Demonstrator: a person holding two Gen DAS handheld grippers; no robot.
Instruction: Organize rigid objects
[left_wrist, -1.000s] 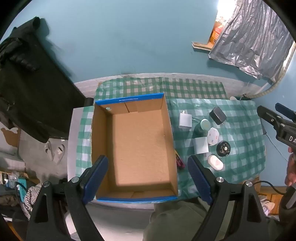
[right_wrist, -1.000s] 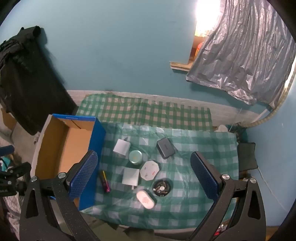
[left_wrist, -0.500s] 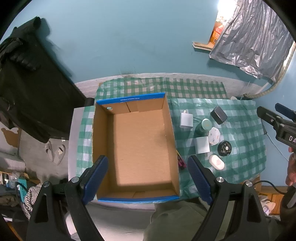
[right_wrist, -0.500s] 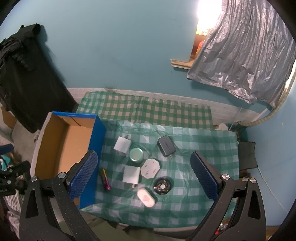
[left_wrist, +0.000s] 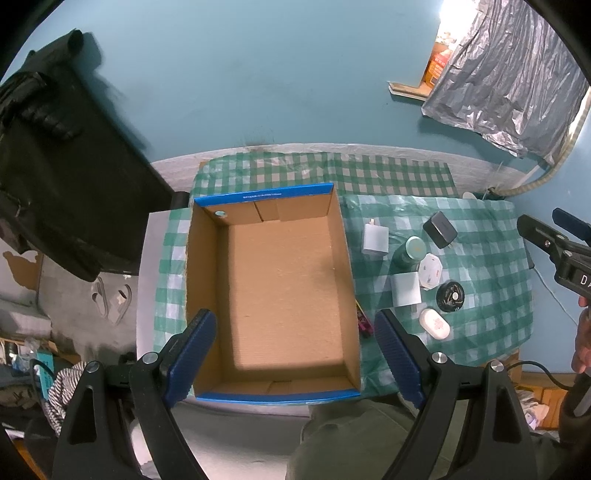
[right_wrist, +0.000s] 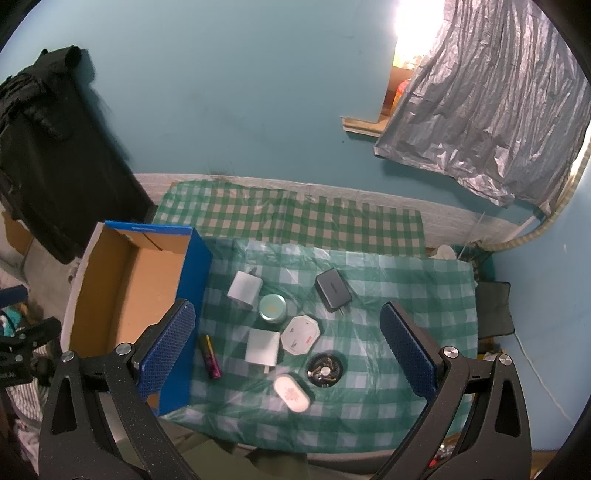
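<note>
Both the left gripper (left_wrist: 295, 354) and right gripper (right_wrist: 288, 347) hang wide open and empty; the clustered items at frame centre, notably the octagonal case (right_wrist: 301, 335) touching the white adapter (right_wrist: 263, 347), risk being knocked aside during any pick for the cardboard box (right_wrist: 122, 295).

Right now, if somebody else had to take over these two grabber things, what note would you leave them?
Left gripper: open, holding nothing, above the cardboard box.
Right gripper: open, holding nothing, above the small items.
Box: nothing in it.
On the checked cloth beside the box: two white chargers, black charger, green tin, white octagonal case, black round disc, white oval case, battery.
Done: nothing packed.
Left: move all eight into the box.
</note>
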